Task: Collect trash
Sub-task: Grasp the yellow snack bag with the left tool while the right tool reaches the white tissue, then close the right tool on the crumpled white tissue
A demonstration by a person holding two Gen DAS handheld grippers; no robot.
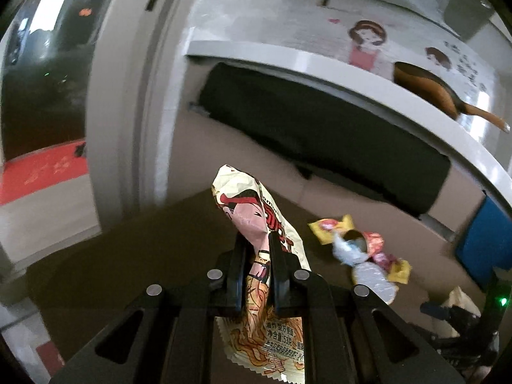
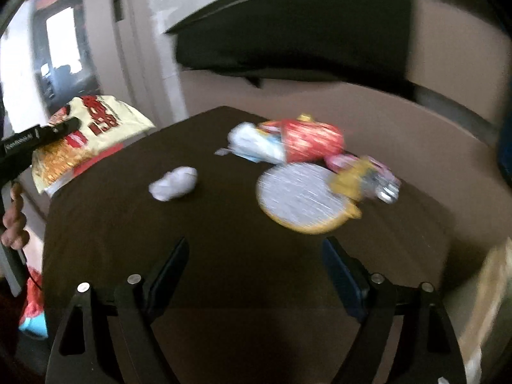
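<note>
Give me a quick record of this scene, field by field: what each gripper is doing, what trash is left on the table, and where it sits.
left gripper: shut on the cream noodle wrapper, held off the table's left edge
right gripper: open, empty, above the dark brown table
loose trash: crumpled white paper ball, alone, left of centre
trash cluster: red cup on its side, pale blue wrapper, round foil lid, yellow and pink wrappers, far right part
image quality: right wrist view blurred
</note>
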